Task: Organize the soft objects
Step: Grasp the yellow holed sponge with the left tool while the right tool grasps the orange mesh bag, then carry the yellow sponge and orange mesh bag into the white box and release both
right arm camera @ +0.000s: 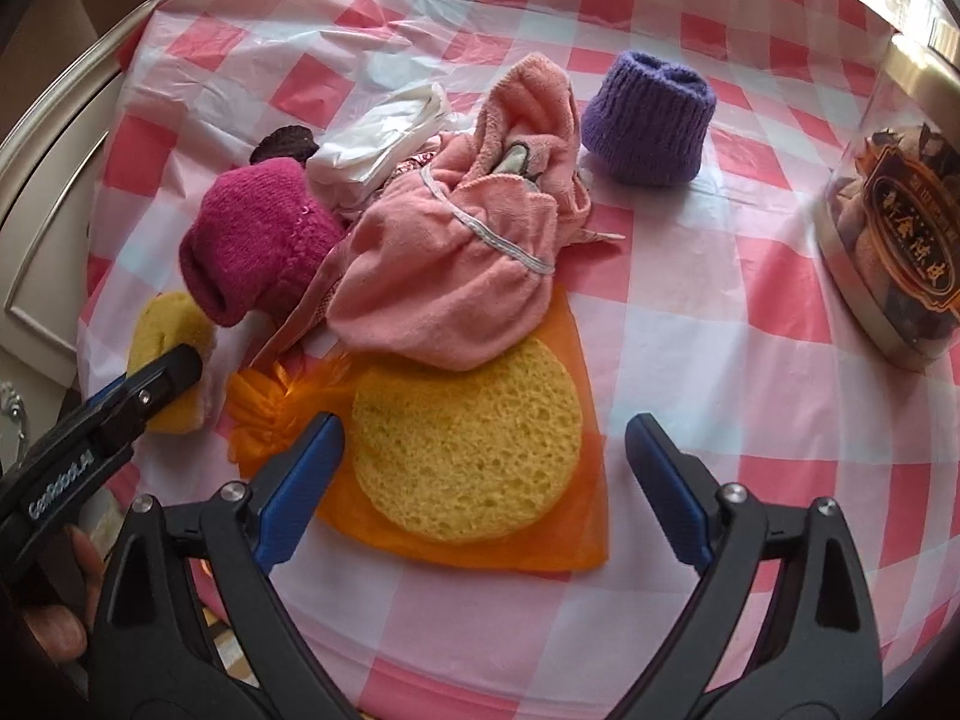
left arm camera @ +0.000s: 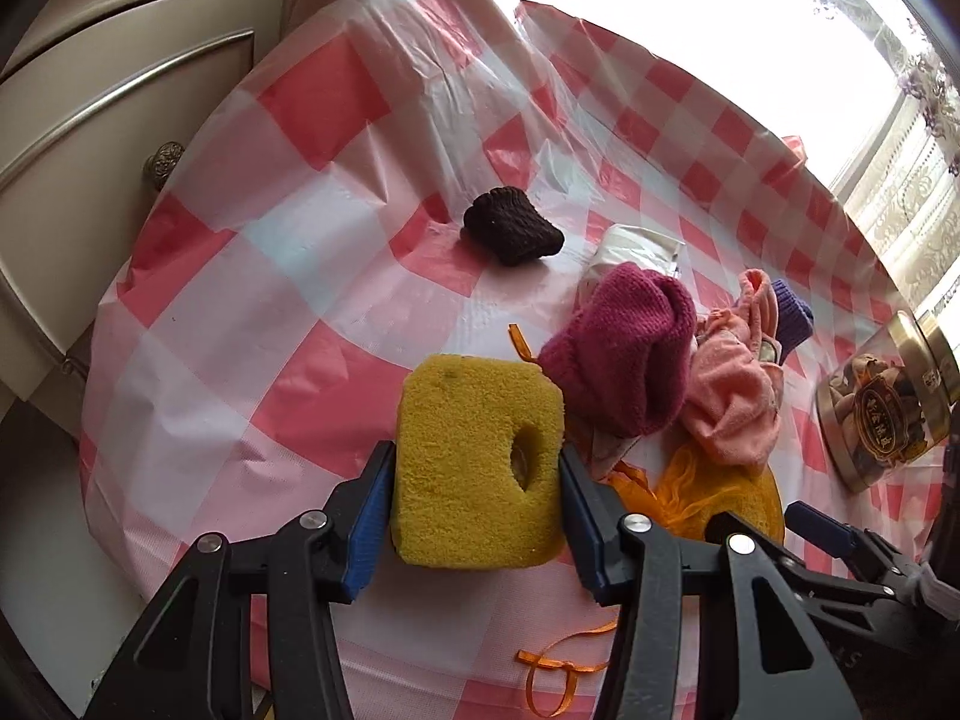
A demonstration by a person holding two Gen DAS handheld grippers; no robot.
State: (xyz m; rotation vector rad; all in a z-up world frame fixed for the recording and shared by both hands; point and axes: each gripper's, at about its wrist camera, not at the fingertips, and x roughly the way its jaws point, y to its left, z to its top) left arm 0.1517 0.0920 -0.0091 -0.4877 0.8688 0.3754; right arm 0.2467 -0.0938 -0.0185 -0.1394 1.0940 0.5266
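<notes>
My left gripper [left arm camera: 477, 474] is shut on a yellow square sponge [left arm camera: 474, 456] with a hole in it, held just above the checked tablecloth; the sponge also shows in the right wrist view [right arm camera: 171, 330]. My right gripper [right arm camera: 483, 474] is open, its jaws on either side of a round yellow sponge [right arm camera: 468, 450] that lies in an orange mesh bag [right arm camera: 576, 534]. Behind lie a magenta knit sock [right arm camera: 258, 240], a pink towel [right arm camera: 444, 282], a purple knit roll [right arm camera: 648, 117] and a dark brown knit piece [left arm camera: 513, 225].
A clear jar with a gold lid [right arm camera: 894, 228] lies at the right. A white plastic packet [right arm camera: 384, 132] sits behind the pile. An orange ribbon [left arm camera: 558, 672] lies near the table's front edge. A cream cabinet [left arm camera: 90, 120] stands left of the table.
</notes>
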